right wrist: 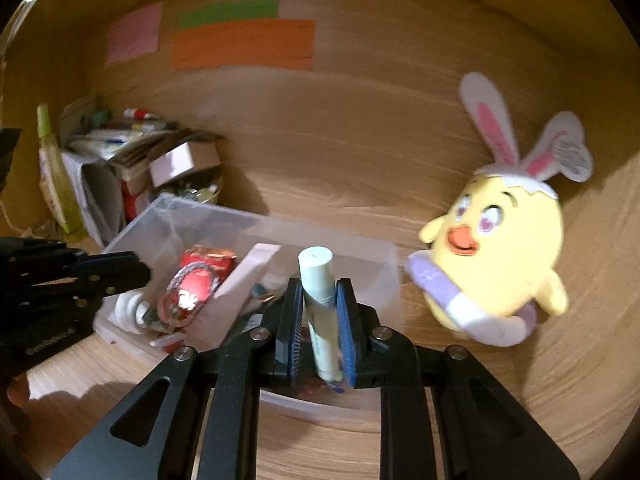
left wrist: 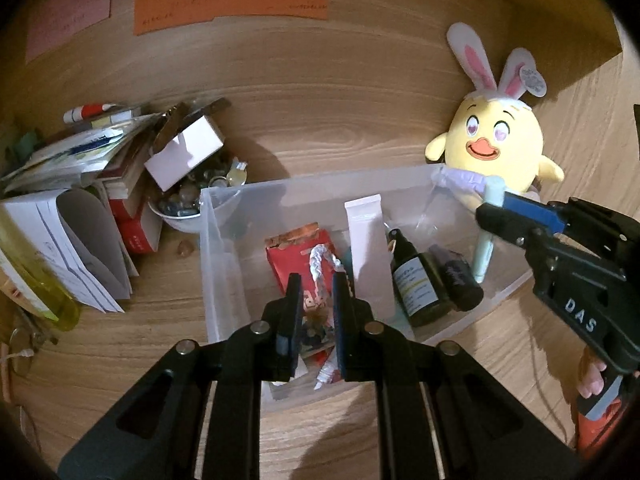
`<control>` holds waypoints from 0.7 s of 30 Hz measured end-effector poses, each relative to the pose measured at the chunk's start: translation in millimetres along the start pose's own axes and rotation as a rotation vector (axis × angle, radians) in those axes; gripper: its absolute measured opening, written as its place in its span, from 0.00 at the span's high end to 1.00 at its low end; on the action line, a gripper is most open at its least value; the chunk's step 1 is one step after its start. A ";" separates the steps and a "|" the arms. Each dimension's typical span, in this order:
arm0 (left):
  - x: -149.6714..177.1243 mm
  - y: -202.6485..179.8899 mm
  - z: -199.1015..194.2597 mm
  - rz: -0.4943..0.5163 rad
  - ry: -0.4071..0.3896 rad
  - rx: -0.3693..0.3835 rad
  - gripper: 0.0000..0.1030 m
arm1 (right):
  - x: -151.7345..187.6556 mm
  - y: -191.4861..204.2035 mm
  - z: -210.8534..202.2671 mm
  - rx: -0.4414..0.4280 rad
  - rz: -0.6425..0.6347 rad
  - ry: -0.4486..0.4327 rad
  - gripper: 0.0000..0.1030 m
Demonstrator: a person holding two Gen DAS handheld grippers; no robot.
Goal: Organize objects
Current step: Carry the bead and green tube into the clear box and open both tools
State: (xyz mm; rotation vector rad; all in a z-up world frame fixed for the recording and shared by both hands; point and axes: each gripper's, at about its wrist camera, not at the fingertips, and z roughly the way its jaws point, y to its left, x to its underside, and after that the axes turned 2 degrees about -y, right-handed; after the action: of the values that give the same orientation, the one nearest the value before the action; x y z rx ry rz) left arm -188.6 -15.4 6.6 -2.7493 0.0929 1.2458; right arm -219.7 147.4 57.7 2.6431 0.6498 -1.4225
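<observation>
A clear plastic bin [left wrist: 224, 216] stands on the wooden desk and holds a red packet [left wrist: 292, 252], a white tube [left wrist: 366, 232] and two dark bottles [left wrist: 420, 280]. My right gripper [right wrist: 319, 304] is shut on a pale green tube [right wrist: 318, 276] and holds it upright over the bin's right part; both show in the left wrist view, the gripper [left wrist: 496, 216] and the tube [left wrist: 486, 248]. My left gripper [left wrist: 317, 292] hovers over the bin above the red packet, its jaws a small gap apart and empty. It shows at the left of the right wrist view [right wrist: 120, 274].
A yellow chick plush with bunny ears [left wrist: 496, 148] sits right of the bin. A white bowl of small items [left wrist: 188, 208], a white box [left wrist: 186, 152] and stacked papers and books [left wrist: 80, 208] crowd the left. Coloured notes [left wrist: 232, 0] hang on the back wall.
</observation>
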 end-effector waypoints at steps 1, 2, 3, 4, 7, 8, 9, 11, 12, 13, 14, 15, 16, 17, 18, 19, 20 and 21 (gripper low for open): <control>0.0 0.0 0.3 0.001 0.002 0.002 0.88 | -0.3 2.2 2.0 -0.013 -0.001 0.005 0.82; 0.1 0.3 0.1 -0.001 0.003 0.005 0.88 | -0.7 4.8 4.7 -0.027 -0.002 0.010 0.82; 0.0 0.8 -0.3 -0.002 0.003 0.007 0.86 | -0.9 6.3 6.3 -0.045 -0.001 0.016 0.80; 0.0 1.1 -1.1 -0.003 0.002 0.008 0.81 | -1.3 7.6 8.5 -0.066 0.002 0.024 0.75; -0.7 1.0 -3.6 -0.004 -0.009 0.009 0.73 | -1.7 11.3 13.0 -0.117 0.020 0.039 0.52; -1.1 0.5 -5.8 -0.003 -0.016 0.009 0.72 | -1.5 12.5 13.0 -0.122 0.027 0.035 0.49; -1.6 0.2 -8.0 -0.002 -0.022 0.009 0.72 | -1.5 13.6 12.5 -0.121 0.027 0.031 0.49; -3.0 -0.5 -12.1 -0.001 -0.029 0.013 0.72 | -1.7 15.9 10.3 -0.119 0.021 0.027 0.49; -3.5 -1.5 -14.4 0.000 -0.035 0.014 0.72 | -1.8 15.8 9.0 -0.119 0.022 0.025 0.49; -3.8 -2.0 -16.6 0.001 -0.039 0.015 0.72 | -2.4 15.3 7.9 -0.120 0.025 0.023 0.49; -4.0 -2.5 -18.9 0.002 -0.044 0.014 0.72 | -2.7 14.6 5.8 -0.122 0.029 0.020 0.49; -4.2 -3.7 -21.8 0.003 -0.050 0.014 0.72 | -2.9 13.5 3.9 -0.122 0.034 0.017 0.49; -4.2 -4.1 -24.0 0.004 -0.054 0.015 0.72 | -2.9 12.0 1.5 -0.123 0.039 0.013 0.49; -4.0 -5.0 -27.0 0.004 -0.060 0.016 0.71 | -2.7 10.1 -1.2 -0.127 0.046 0.010 0.49; -3.8 -5.6 -29.5 0.004 -0.065 0.015 0.69 | -2.5 8.5 -3.5 -0.130 0.051 0.007 0.49; -3.4 -6.1 -32.0 0.003 -0.071 0.013 0.66 | -2.0 6.9 -6.0 -0.131 0.056 0.005 0.49; -3.0 -6.0 -34.0 0.003 -0.076 0.012 0.64 | -1.2 4.9 -9.6 -0.132 0.061 0.001 0.49; -2.0 -7.0 -37.2 0.003 -0.084 0.008 0.60 | -0.6 3.7 -11.8 -0.134 0.064 -0.002 0.49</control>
State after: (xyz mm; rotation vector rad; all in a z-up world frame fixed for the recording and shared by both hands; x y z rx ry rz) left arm -161.5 -13.5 33.1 -2.6869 0.0943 1.3560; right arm -209.3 146.8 64.4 2.5358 0.6310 -1.3161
